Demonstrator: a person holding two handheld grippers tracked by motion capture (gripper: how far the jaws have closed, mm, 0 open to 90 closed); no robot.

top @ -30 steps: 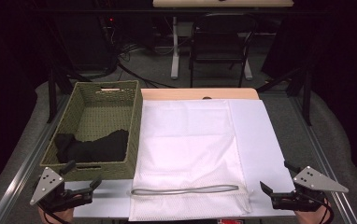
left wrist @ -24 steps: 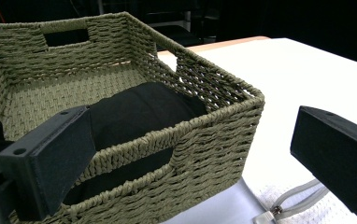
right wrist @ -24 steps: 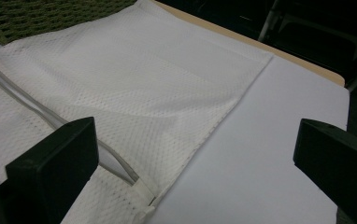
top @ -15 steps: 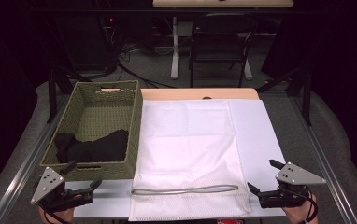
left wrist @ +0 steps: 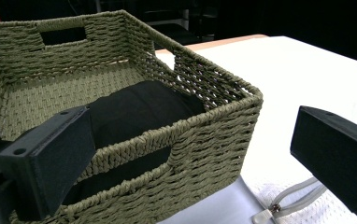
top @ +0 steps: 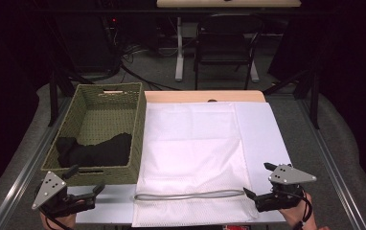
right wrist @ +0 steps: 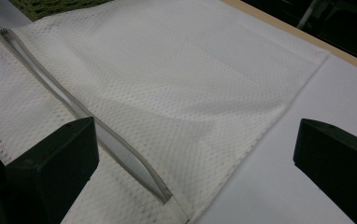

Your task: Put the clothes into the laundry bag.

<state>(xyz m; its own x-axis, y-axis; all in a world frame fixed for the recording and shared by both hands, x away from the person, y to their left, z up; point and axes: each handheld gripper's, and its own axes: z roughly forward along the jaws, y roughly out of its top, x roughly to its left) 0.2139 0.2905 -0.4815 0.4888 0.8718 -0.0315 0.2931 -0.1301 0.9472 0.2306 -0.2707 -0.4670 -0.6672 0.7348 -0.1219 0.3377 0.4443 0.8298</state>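
A white mesh laundry bag (top: pixel 190 143) lies flat on the table, its grey zipper opening (top: pixel 190 195) running across near the front edge. To its left stands a green woven basket (top: pixel 99 110) with a black garment (top: pixel 95 151) in its near end. My left gripper (top: pixel 85 179) is open just in front of the basket's near wall (left wrist: pixel 204 126), with the black garment (left wrist: pixel 134 112) beyond. My right gripper (top: pixel 257 179) is open at the bag's right edge, its jaws either side of the zipper's end (right wrist: pixel 162 193) and the mesh (right wrist: pixel 176 79).
A white table surface (top: pixel 262 129) shows to the right of the bag, with a wooden strip (top: pixel 205 97) along the far edge. Metal rails (top: pixel 334 167) run down both sides. A chair (top: pixel 226 48) and desk legs stand behind the table.
My right gripper has moved left, from off the table's right side to the bag's right edge by the zipper end. The left gripper has stayed put.
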